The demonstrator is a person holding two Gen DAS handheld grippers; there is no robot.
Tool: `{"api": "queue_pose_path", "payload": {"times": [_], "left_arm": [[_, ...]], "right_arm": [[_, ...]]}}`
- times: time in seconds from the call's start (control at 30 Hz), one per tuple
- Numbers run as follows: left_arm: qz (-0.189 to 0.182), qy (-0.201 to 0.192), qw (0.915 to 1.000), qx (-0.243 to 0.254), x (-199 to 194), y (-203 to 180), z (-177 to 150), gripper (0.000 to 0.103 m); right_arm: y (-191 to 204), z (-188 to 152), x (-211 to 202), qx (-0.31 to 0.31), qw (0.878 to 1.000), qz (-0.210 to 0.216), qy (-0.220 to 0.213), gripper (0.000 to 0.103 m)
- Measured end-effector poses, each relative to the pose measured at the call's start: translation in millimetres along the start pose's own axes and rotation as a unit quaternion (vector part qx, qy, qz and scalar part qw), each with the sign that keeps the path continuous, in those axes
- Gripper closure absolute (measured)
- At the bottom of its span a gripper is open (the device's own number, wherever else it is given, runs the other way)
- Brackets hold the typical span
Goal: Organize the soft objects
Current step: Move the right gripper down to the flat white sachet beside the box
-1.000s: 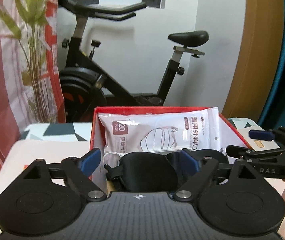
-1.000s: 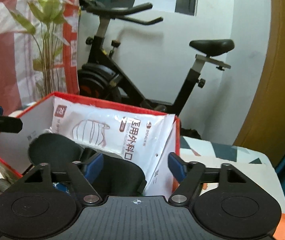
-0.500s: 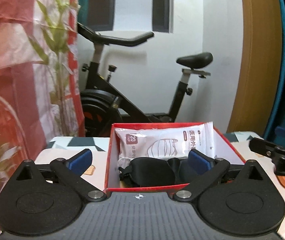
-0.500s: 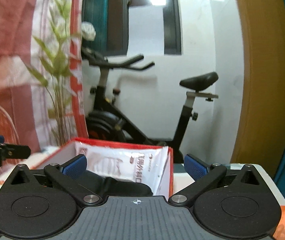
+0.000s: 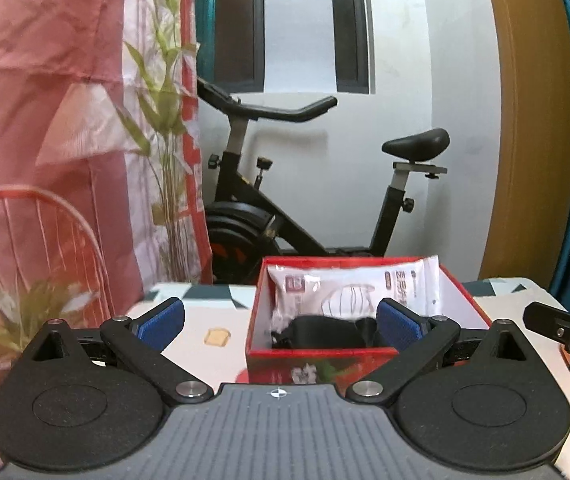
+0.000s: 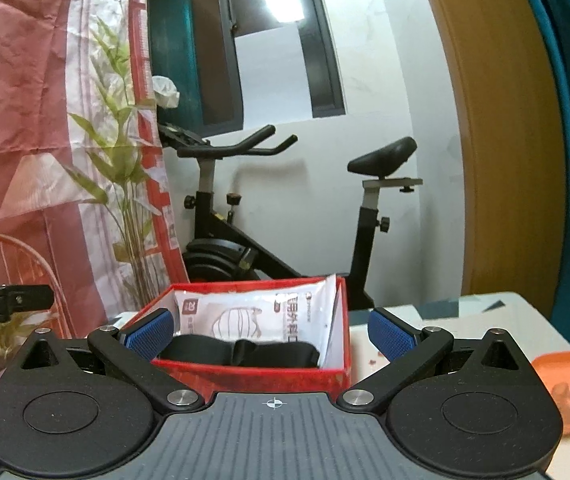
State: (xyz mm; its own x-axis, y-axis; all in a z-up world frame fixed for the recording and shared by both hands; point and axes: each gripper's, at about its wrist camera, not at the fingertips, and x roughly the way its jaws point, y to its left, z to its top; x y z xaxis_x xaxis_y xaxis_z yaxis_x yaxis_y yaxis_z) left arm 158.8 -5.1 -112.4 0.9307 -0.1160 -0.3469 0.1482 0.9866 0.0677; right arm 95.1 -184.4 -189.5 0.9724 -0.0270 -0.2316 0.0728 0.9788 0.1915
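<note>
A red box (image 5: 321, 364) (image 6: 269, 378) stands on the table ahead of both grippers. Inside it a white face-mask packet (image 5: 349, 288) (image 6: 261, 312) leans against the far wall, and a black eye mask (image 5: 321, 334) (image 6: 241, 354) lies in front of the packet. My left gripper (image 5: 281, 322) is open and empty, held back from the box's near side. My right gripper (image 6: 271, 336) is open and empty too, short of the box. The right gripper's finger (image 5: 557, 326) shows at the right edge of the left wrist view; the left one (image 6: 5, 304) shows at the left edge of the right wrist view.
An orange dish (image 6: 569, 388) sits on the table (image 5: 205, 344) at the right. An exercise bike (image 5: 309, 200) stands behind the table against the white wall. A pink curtain (image 5: 45, 120), a leafy plant (image 5: 165, 160) and a red wire chair (image 5: 25, 248) are at the left.
Both grippers have pulled back and up from the box and opened wider. The eye mask that lay between their fingers now rests in the box.
</note>
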Motion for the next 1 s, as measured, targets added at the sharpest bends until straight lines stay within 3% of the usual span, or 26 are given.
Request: {"api": "queue_pose_path", "payload": {"times": [0.33,0.6,0.7,1.0], "left_arm": [[0.010,0.049,0.9986,-0.018,5.2,8.6,-39.9,0.000],[0.005,0.107,0.9930,-0.051,30.2,27.5,-75.9,0.001],[-0.005,0.119,0.9911,-0.059,39.7,32.7,-87.7,0.004],[-0.049,0.156,0.9848,-0.059,68.1,34.7,-116.9,0.028]], "right_arm": [[3.8,-35.8,0.0,-0.008,0.999,-0.013,0.039,0.000],[7.6,-77.8,24.5,-0.002,0.994,-0.002,0.109,0.001],[13.6,-92.5,33.1,-0.006,0.991,0.001,0.131,0.004],[19.2,-121.1,57.9,0.000,0.982,0.027,0.188,0.015]]}}
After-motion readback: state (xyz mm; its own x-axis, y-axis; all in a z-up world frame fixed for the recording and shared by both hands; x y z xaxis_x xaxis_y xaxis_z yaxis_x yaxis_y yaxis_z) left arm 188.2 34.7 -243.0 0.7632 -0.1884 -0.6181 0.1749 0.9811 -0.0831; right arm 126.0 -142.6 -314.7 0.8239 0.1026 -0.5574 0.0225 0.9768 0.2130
